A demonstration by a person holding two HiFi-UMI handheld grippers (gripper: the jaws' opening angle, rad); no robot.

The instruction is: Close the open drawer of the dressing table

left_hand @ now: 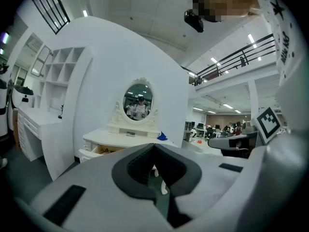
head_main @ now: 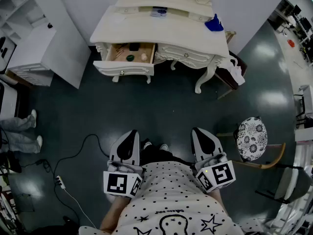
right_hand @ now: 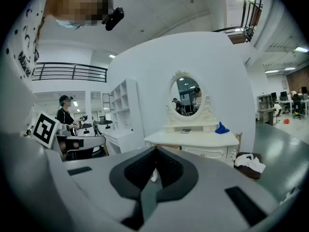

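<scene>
Open drawer, left end of the white bench, far side of the floor.
Drawer pulled out toward the near side, small items inside. Near side: left hand-held gripper and right hand-held gripper, jaws together, holding nothing, well apart from the drawer. Floral-cushioned chair at right.

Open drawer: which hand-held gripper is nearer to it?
Left. The left hand-held gripper lines up with the drawer, well back; the right hand-held gripper sits farther right.
</scene>
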